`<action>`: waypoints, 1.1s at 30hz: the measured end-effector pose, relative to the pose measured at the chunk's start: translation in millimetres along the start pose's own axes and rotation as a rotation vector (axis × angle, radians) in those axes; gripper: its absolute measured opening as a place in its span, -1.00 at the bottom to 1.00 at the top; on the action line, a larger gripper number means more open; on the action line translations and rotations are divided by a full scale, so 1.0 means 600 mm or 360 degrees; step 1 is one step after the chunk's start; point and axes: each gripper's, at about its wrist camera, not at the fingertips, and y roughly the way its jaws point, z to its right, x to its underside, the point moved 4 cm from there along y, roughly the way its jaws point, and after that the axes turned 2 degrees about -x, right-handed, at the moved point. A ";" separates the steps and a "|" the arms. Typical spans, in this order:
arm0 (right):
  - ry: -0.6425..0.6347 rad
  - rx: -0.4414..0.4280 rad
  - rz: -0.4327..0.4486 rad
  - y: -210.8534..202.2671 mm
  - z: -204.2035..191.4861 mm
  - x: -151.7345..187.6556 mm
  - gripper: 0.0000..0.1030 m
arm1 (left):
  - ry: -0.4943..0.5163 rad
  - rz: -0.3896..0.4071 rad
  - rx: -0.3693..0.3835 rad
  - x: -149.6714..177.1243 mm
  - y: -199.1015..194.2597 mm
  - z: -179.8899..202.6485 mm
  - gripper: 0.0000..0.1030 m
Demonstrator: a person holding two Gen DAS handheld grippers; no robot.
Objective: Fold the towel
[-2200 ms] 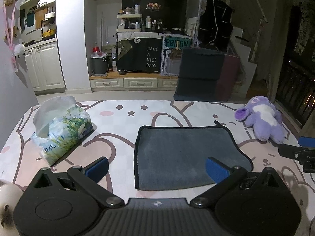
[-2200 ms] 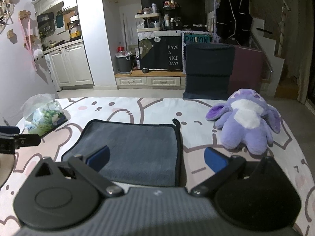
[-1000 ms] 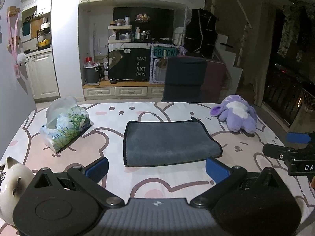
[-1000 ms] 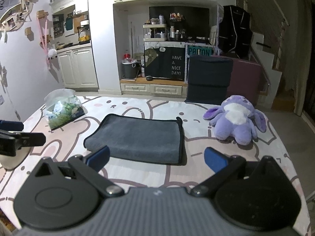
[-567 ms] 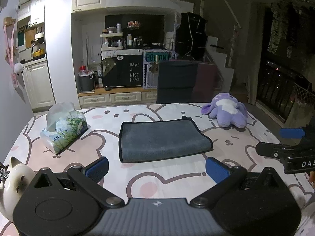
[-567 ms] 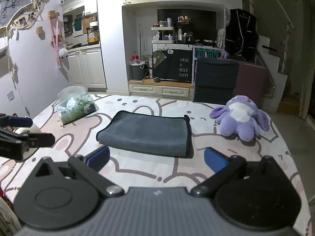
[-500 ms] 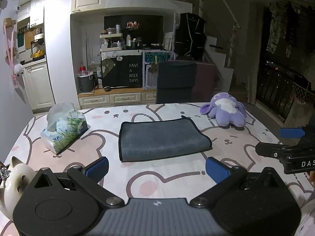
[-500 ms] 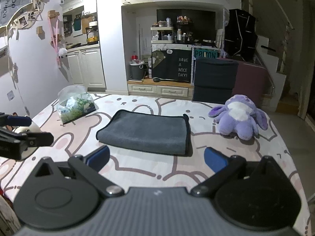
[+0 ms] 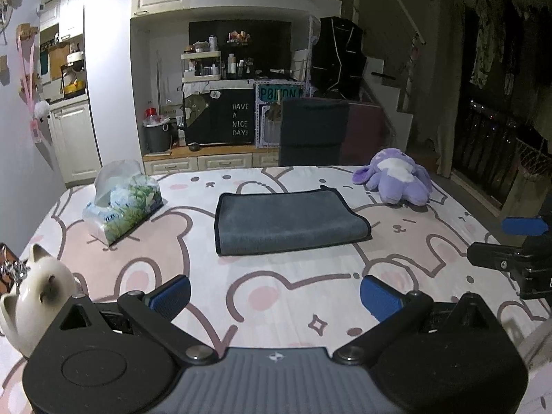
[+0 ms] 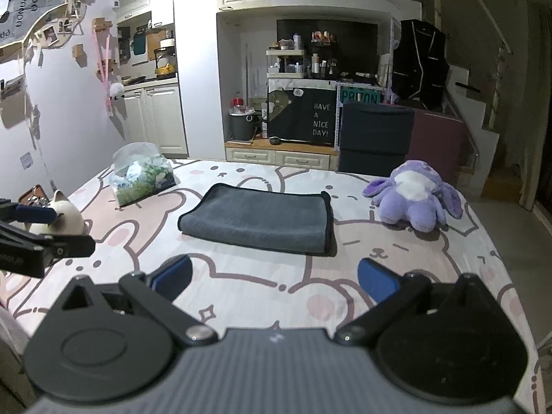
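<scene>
A dark grey towel [image 9: 286, 222] with black trim lies folded flat in the middle of the table; it also shows in the right wrist view [image 10: 258, 219]. My left gripper [image 9: 276, 296] is open and empty, well back from the towel near the table's front. My right gripper [image 10: 274, 277] is open and empty, also back from the towel. Each gripper shows at the edge of the other's view: the right one [image 9: 514, 245] and the left one [image 10: 41, 231].
A pink bear-print cloth covers the table [image 9: 276, 283]. A tissue pack [image 9: 122, 205] lies at the left, a purple plush toy [image 9: 395, 181] at the back right, a white cat figurine [image 9: 32, 288] at the front left. A dark chair [image 9: 314, 131] stands behind the table.
Both grippers have drawn back and up from the towel, which now looks smaller and farther away. The towel has stayed folded and still.
</scene>
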 end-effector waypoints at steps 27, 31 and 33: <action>0.0016 -0.0049 0.0037 -0.046 -0.019 0.042 0.99 | -0.0003 0.0045 0.0059 0.059 -0.053 0.003 1.00; 0.0028 -0.0064 0.0035 -0.048 -0.020 0.047 0.99 | 0.0008 0.0050 0.0069 0.063 -0.055 0.006 1.00; 0.0024 -0.0067 0.0036 -0.049 -0.022 0.049 0.99 | 0.0011 0.0052 0.0069 0.063 -0.056 0.006 1.00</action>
